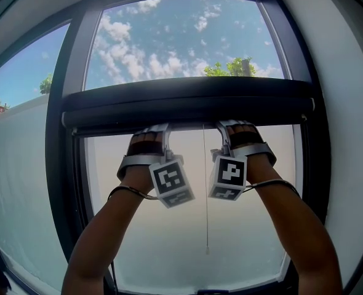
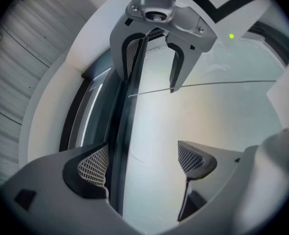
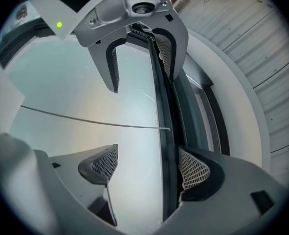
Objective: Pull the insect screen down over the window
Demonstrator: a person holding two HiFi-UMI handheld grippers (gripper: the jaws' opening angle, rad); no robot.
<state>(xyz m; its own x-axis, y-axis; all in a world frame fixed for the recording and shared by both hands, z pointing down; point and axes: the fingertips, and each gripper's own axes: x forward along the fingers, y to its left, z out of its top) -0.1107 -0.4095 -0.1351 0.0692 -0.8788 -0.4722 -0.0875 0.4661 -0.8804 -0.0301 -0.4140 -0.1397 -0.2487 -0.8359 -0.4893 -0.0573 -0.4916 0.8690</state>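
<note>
You had both tongs raised to the insect screen's bottom bar [image 1: 187, 106], which sat roughly halfway down the window [image 1: 181, 35], with the frosted lower pane uncovered. Your left tongs [image 2: 144, 161] and right tongs [image 3: 149, 166] were spread wide. The bar's dark edge ran between each pair of jaws, close to one pad, and nothing was pinched. To do this well, you needed to close both squarely on the bar, level with each other, then draw down evenly so it didn't skew.
</note>
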